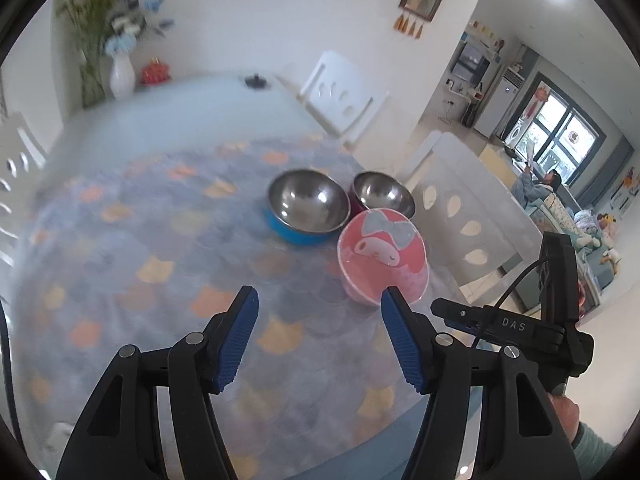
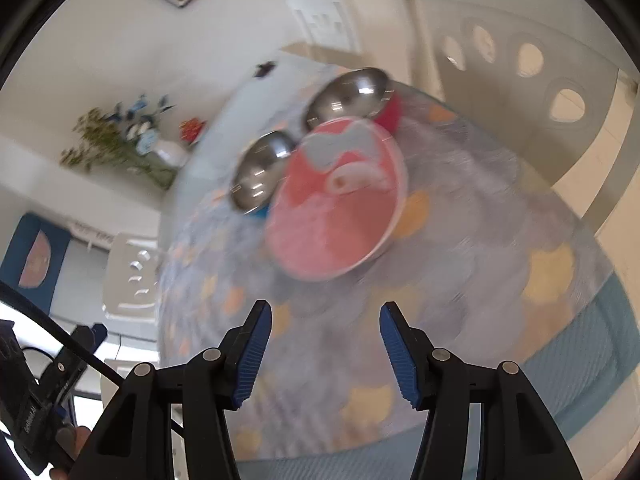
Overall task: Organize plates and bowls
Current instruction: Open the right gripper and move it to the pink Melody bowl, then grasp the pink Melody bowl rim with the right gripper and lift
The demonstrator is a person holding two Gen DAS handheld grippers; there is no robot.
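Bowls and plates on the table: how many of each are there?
Steel bowls: 2, blue-sided bowl and red-sided bowl
Pink cartoon plates: 1, pink plate
Total: 3

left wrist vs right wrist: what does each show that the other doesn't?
Only left wrist: the window and a person seated on a sofa, plus the right tongs at the frame's right. Only right wrist: a blue wall hanging, and its own open, empty right tongs. Both: the pink plate, blue-based steel bowl, red-based steel bowl, patterned tablecloth, white vase and left tongs.
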